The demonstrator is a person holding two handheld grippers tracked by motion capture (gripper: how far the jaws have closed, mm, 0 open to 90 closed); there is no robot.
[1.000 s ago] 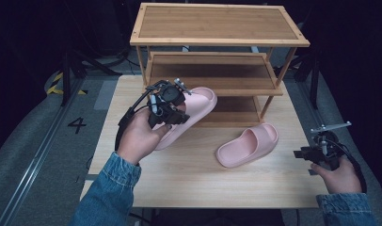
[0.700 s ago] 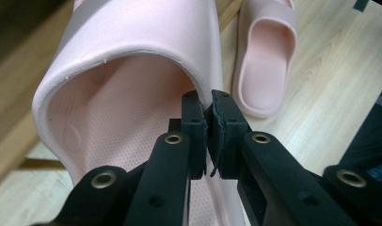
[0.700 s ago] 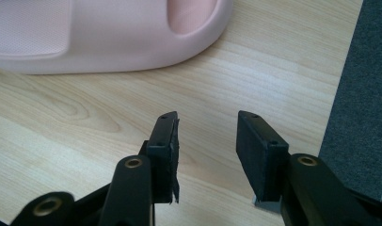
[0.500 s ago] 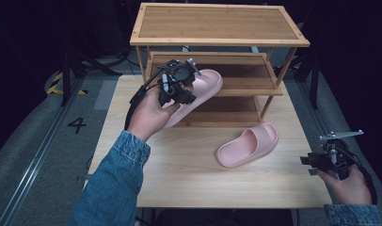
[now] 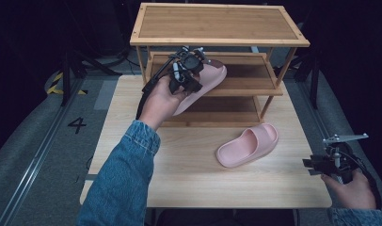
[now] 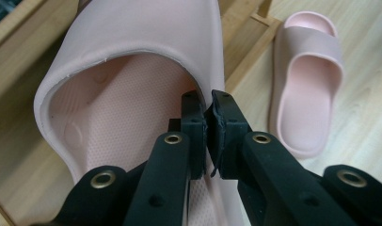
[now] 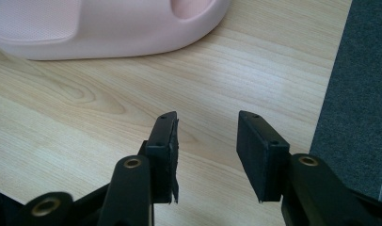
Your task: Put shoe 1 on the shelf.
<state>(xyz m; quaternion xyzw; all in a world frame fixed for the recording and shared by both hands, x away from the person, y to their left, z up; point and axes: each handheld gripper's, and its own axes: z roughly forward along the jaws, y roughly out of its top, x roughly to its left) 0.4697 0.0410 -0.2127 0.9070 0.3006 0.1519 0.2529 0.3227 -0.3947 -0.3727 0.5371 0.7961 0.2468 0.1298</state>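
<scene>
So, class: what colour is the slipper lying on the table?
Pale pink slipper; the high view shows it best, lying on the light wooden table.

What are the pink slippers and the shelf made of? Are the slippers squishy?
The slipper in the left gripper looks like soft moulded foam or rubber: matte, one piece, with a dotted footbed. It may well be squishy, though pictures cannot prove it. The slipper on the table looks the same. The shelf rack looks like light wood or bamboo, with visible grain and a smooth finish.
</scene>
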